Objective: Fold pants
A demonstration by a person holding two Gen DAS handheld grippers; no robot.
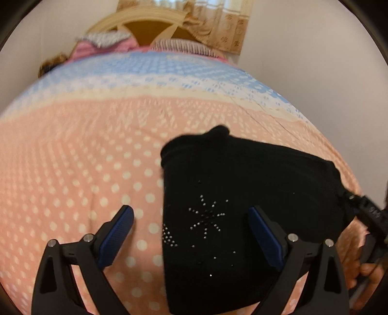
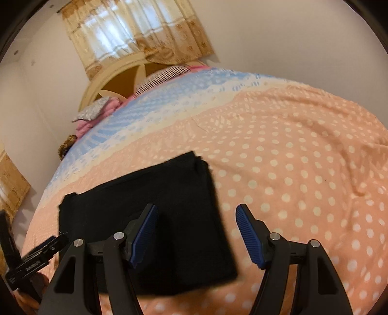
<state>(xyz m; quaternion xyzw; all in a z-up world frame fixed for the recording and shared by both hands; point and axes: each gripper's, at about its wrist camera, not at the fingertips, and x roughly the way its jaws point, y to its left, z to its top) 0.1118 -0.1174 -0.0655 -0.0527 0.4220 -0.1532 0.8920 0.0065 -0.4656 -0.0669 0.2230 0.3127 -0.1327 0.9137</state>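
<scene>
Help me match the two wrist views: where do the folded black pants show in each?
Left wrist: the folded black fabric pants fill the lower right, with a rhinestone star facing up.
Right wrist: the pants lie lower left of centre, plain side showing.
Shared landmark: the cream arched wooden headboard by the curtain.

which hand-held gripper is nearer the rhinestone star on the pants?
Left. The left hand-held gripper straddles the rhinestone star; the right hand-held gripper is over the pants opposite edge.

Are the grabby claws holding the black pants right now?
No. The left gripper and right gripper are both open, empty, above the folded black pants on the bedspread.
</scene>
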